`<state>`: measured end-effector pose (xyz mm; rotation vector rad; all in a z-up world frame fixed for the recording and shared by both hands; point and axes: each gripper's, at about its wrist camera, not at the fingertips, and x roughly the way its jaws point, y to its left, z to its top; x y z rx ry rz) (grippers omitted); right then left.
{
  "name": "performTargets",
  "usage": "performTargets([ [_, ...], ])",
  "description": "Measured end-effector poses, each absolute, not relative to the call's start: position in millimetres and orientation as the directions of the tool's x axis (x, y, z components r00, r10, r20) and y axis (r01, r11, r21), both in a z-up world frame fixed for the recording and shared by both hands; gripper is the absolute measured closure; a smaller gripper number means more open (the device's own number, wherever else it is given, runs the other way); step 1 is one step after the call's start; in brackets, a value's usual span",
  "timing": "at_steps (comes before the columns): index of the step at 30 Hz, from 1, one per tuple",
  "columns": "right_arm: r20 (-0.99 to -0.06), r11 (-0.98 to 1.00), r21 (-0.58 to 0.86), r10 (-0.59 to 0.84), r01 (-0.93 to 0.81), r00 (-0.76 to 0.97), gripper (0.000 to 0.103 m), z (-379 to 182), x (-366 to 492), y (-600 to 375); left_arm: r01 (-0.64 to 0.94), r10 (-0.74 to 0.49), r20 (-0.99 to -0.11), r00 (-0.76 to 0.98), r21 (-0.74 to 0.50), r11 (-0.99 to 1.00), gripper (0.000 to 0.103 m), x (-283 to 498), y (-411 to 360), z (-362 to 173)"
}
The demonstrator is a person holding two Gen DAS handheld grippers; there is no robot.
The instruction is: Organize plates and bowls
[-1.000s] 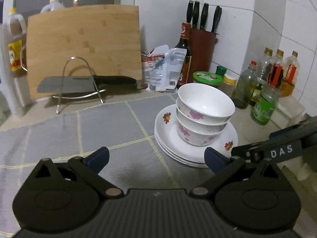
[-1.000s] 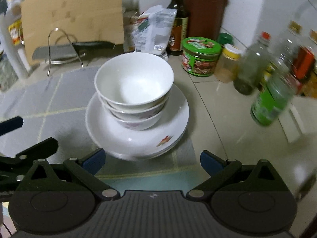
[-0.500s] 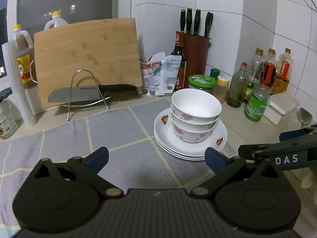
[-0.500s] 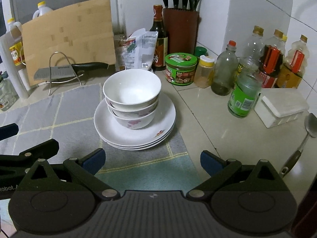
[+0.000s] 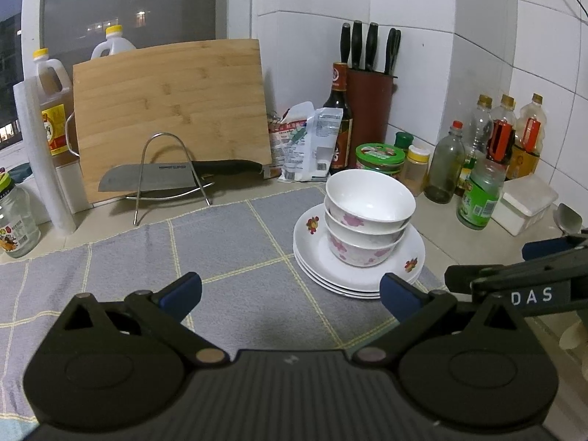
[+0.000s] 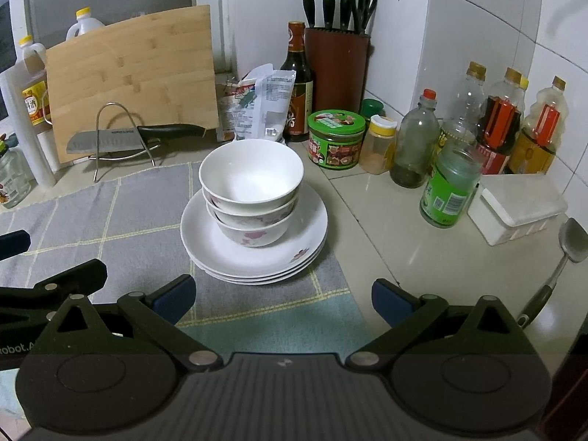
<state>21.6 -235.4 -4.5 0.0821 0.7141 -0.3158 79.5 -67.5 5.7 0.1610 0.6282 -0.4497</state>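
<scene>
Item, frame centre: bowls (image 6: 251,187) nested on stacked plates (image 6: 253,257), looks done; my left gripper (image 5: 290,290) and right gripper (image 6: 283,294) wide, empty.

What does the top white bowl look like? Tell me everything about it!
The top white bowl is round, glossy and looks ceramic, plain white inside and empty. Pink flowers show on its outside in the left wrist view. It sits upright, nested in two more flowered bowls, which stand on a stack of white plates on the grey checked cloth. Neither gripper touches it.
</scene>
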Motion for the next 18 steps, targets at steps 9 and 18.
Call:
performTargets([
  [9, -0.649, 0.947, -0.04, -0.268, 0.319, 0.712, 0.0, -1.7, 20.4, -234.6, 0.454, -0.361, -0.601, 0.713, 0.004, 0.891, 0.001, 80.8, -66.5, 6.8],
  [18, -0.642, 0.946, -0.042, -0.273, 0.322, 0.716, 0.0, 1.9, 20.4, -235.2, 0.455, -0.361, -0.6, 0.714, 0.005, 0.891, 0.001, 81.6, -66.8, 8.7],
])
